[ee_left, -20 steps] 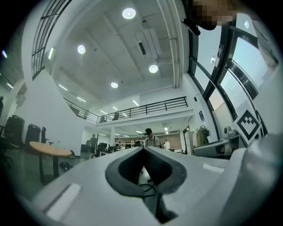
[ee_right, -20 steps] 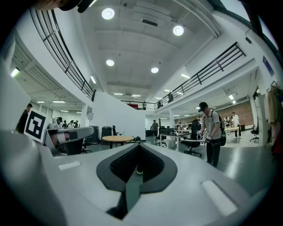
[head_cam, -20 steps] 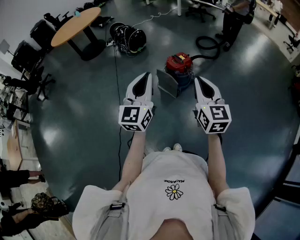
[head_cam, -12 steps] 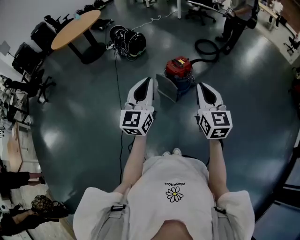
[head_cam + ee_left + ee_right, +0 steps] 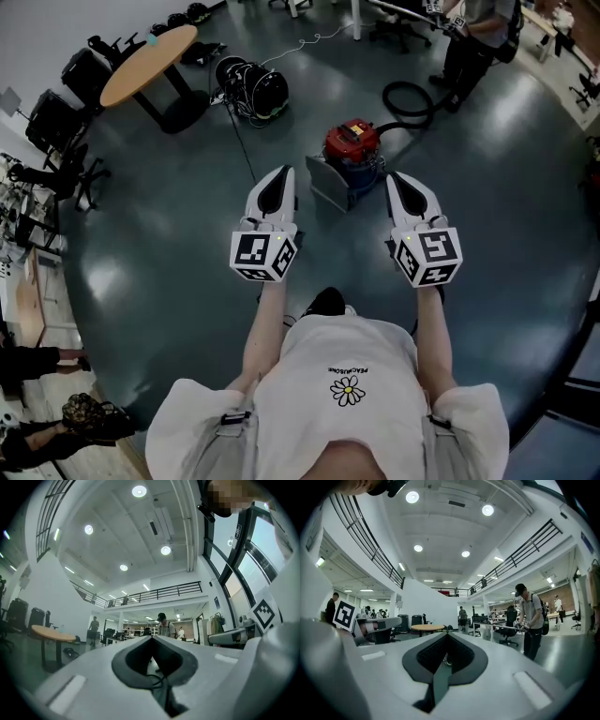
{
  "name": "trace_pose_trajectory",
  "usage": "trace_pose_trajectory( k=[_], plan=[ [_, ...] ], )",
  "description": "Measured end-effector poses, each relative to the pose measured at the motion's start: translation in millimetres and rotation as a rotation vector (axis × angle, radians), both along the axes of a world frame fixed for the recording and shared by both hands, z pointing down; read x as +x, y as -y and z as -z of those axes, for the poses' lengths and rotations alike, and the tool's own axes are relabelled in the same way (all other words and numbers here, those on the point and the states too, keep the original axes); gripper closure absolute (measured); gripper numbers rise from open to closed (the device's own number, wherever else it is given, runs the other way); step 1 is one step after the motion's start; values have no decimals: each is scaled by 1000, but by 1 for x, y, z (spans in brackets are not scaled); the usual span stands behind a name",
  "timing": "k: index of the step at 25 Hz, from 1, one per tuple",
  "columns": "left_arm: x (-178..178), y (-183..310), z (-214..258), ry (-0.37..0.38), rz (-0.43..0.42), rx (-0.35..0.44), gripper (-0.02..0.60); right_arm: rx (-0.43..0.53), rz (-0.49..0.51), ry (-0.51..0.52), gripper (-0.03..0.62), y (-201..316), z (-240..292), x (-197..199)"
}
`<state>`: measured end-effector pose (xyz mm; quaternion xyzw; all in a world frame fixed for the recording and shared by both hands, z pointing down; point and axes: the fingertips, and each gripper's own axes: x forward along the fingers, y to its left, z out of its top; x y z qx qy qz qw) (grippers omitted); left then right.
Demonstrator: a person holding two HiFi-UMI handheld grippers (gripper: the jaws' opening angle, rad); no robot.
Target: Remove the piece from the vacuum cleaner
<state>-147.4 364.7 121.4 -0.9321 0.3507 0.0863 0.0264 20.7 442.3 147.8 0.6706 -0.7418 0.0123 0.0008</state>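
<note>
On the floor (image 5: pixel 169 272) ahead, the vacuum cleaner (image 5: pixel 353 142) sits nearer than 0.8 s ago. The left claw (image 5: pixel 283 174) and right claw (image 5: pixel 397 179) stay closed and empty, and the grey piece (image 5: pixel 330 184) is untouched.

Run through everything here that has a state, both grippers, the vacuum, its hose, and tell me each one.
Left gripper: shut, empty, held in the air.
Right gripper: shut, empty, held in the air.
Vacuum cleaner: upright on the floor, untouched.
Grey piece: against the vacuum cleaner's near side, not yet removed.
Hose: looped on the floor.
</note>
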Motion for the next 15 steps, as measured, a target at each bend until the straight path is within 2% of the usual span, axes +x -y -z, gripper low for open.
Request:
trace_pose_trajectory(
  k=[4, 8, 15],
  plan=[
    [11, 8, -15, 1, 6, -43, 580, -31, 9, -12, 569, 6, -12, 9],
    [22, 22, -16, 2, -1, -44, 580, -50, 15, -12, 569, 18, -17, 18],
    [45, 93, -39, -6, 0, -77, 580, -99, 1, -18, 569, 77, -41, 46]
  ],
)
